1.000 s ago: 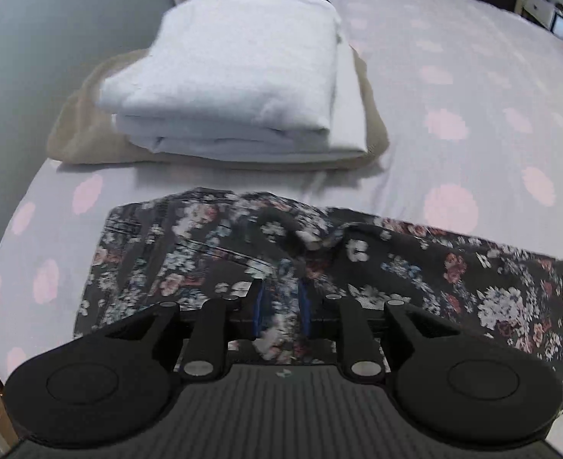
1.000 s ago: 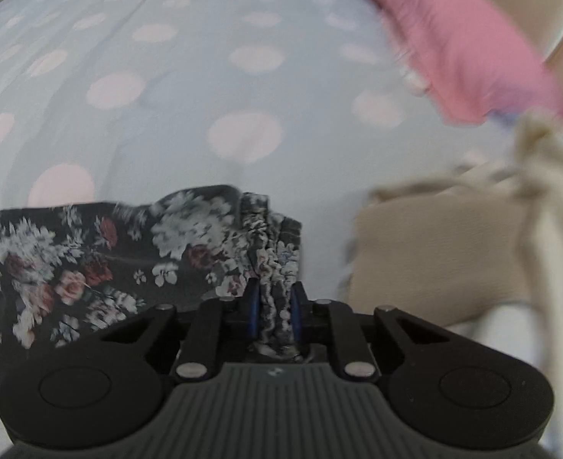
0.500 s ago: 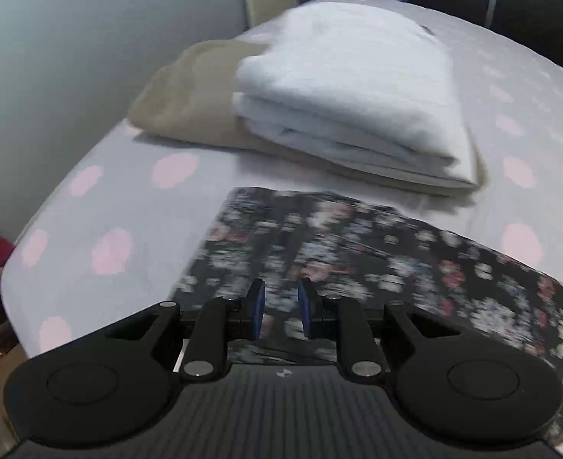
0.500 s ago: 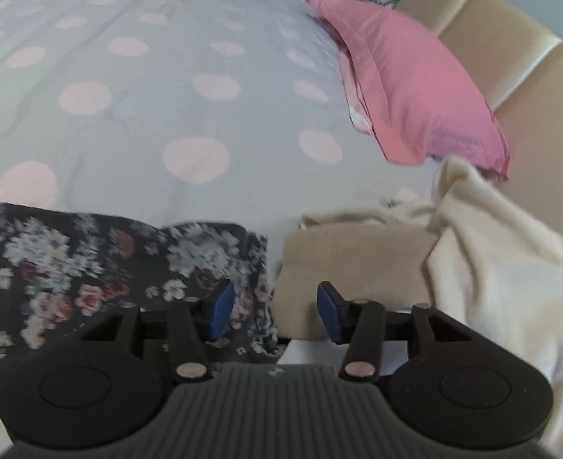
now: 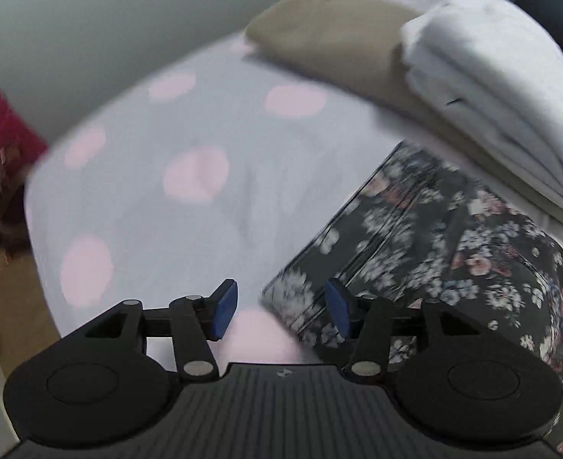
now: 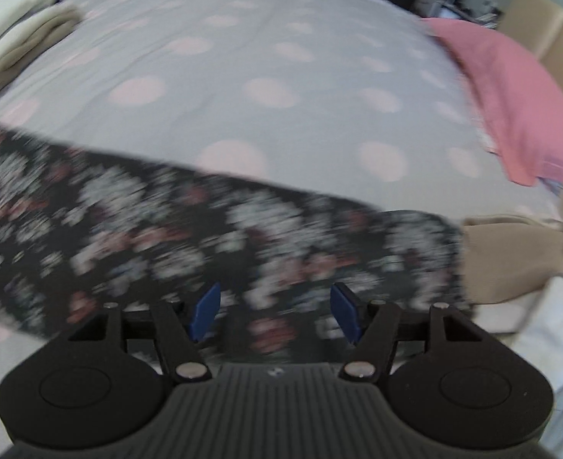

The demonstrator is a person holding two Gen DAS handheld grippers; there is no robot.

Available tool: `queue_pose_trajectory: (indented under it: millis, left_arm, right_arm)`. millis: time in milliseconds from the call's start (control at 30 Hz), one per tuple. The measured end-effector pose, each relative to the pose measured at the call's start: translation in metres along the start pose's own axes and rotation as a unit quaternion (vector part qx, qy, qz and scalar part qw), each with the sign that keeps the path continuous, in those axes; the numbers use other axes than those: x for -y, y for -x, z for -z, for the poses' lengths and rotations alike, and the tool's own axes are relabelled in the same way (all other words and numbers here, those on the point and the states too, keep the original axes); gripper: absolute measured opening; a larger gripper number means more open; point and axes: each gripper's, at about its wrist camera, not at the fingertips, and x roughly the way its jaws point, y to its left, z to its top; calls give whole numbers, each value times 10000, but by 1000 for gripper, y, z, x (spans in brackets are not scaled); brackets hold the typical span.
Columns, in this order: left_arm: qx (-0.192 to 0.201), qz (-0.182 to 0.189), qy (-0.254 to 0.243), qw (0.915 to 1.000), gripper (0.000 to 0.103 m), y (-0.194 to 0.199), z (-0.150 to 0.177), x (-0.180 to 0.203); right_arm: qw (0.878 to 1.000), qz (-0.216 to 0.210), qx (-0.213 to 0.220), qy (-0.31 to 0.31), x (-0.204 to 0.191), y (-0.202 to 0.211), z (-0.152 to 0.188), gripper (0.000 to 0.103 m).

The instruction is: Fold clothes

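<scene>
Floral garment laid long on the dotted bedsheet, both grippers letting go.

From the left, our left gripper (image 5: pixel 279 308) is spreading its jaws over the garment's corner; the blue pads clear the cloth and grip nothing. The floral garment (image 5: pixel 453 252) lies as a long strip on the bedsheet (image 5: pixel 189 168), its far edge close to the stack of folded white laundry (image 5: pixel 503 88). Our right gripper (image 6: pixel 275 311) is also opening, above the cloth with nothing pinched. We judge that a low pad could drag the strip askew, and the next fold could nudge the beige cloth (image 6: pixel 511 260) beside its right end.
</scene>
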Motion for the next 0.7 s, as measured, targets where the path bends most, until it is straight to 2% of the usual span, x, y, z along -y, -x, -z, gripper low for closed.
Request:
queue_pose_trajectory:
  millis: [100,167,233,333,433,600,700]
  left_arm:
    - [-252,526,659,9961,54,-21,4,-18]
    - [-342,703,907,9928,56,-32,6,-24]
    - [-289,697,888,9932,60,-36,8,-22]
    - [-191,557,683,9959,59,-36,9,-11]
    - [-22,442,467,9979,44,-32,12,2]
    - [388,286,125,9988,12,-15,15,21]
    - [834,331,67,9959,8,6,13,32]
  right_arm:
    - [9996,-41,1,295,-17,-3,3,67]
    - [9989,-21,20,463,-22,-7,2,67]
    - [9989,-2,-16,470,-21,-11,2,67]
    - [9991,7,-92,425,-20,-18,3,67]
    - [9990,42,-154,419,-18,-25,3,67]
    - [9987,80,-117,495,-18,-26,3,67]
    - [9983,140,-32,560,-18,-21,3,67]
